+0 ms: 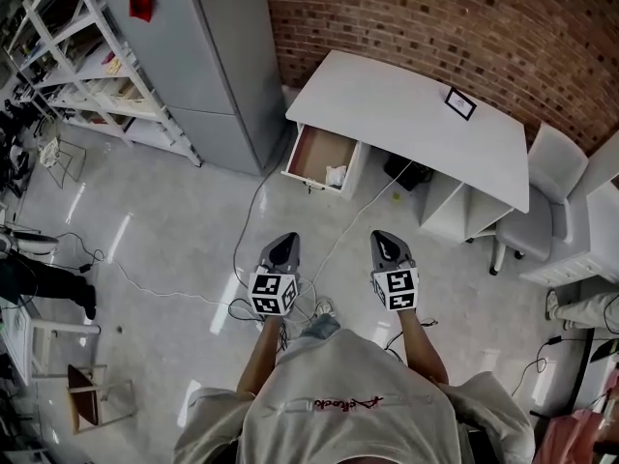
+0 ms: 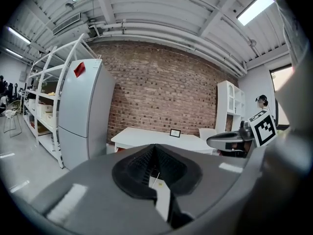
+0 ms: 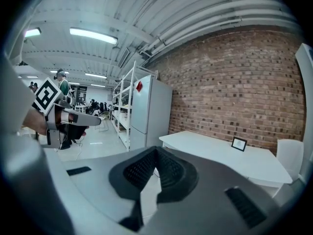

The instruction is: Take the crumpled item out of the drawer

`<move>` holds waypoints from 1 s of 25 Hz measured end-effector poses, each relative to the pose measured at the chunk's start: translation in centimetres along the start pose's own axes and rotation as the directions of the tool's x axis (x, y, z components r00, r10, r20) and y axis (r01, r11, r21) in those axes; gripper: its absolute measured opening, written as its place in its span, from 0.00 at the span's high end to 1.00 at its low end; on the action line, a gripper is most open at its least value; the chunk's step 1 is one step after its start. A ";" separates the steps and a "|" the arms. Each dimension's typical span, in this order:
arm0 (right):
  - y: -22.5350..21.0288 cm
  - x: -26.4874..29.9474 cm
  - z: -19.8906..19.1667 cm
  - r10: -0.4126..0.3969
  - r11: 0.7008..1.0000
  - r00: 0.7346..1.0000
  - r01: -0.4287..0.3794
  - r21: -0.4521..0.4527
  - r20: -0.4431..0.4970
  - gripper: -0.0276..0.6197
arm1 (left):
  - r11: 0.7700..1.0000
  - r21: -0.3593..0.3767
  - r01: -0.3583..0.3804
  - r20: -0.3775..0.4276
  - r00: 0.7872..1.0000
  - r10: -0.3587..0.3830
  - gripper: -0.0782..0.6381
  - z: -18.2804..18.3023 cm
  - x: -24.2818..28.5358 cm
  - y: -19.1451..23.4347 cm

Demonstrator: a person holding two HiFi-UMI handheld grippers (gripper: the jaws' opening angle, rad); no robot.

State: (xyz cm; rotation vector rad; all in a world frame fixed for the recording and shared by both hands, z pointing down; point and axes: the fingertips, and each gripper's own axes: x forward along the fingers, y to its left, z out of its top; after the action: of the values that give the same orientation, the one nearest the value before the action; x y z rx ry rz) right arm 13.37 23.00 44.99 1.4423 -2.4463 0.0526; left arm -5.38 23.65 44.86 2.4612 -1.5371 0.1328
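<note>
While the drawer (image 1: 311,155) hangs pulled out from the left end of the white desk (image 1: 406,114), the crumpled item (image 1: 336,175), a pale wad, lies inside it against the right-hand wall. Rest of the drawer floor shows bare, brownish.

Small framed picture (image 1: 460,103) stands on the desktop near the brick wall (image 1: 464,17). Grey chair (image 1: 542,201) tucked at the desk's right end. Tall grey fridge (image 1: 208,56) just left of the desk, white shelving (image 1: 87,66) beyond it. Cables (image 1: 253,211) trail across the pale floor from the drawer side toward the person's feet.

The person stands well back from the desk, both arms forward, both tools aimed roughly at it, side by side and apart.

Left gripper (image 1: 284,243): its own view shows the dark ribbed pads meeting at the tip, nothing between them. Closed, empty, touching nothing.

Right gripper (image 1: 384,240): same story, pads pressed together at the tip with only floor visible in the slit below. Closed, empty, clear of everything.

Marker cube (image 1: 274,293) on the left tool and its twin on the right face up toward the head camera.
</note>
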 end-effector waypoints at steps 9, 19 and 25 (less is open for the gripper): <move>-2.5 9.4 2.7 -0.015 1.000 1.000 0.015 -0.009 0.004 0.94 | 1.000 0.006 0.018 0.012 1.000 -0.018 0.88 3.0 7.5 6.5; -4.2 14.2 2.8 -0.026 1.000 0.999 0.026 -0.018 -0.021 0.94 | 0.999 -0.007 0.038 -0.002 0.999 -0.038 0.88 3.3 12.1 9.5; -4.8 15.0 1.9 -0.024 1.000 0.999 0.023 -0.016 -0.046 0.94 | 0.999 -0.022 0.044 -0.028 0.999 -0.045 0.88 2.2 13.2 9.5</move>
State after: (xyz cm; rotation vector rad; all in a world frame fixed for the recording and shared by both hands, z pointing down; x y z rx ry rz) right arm 10.28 7.54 46.71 1.4469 -2.3872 0.0606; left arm -8.16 7.60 46.78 2.4646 -1.4639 0.1419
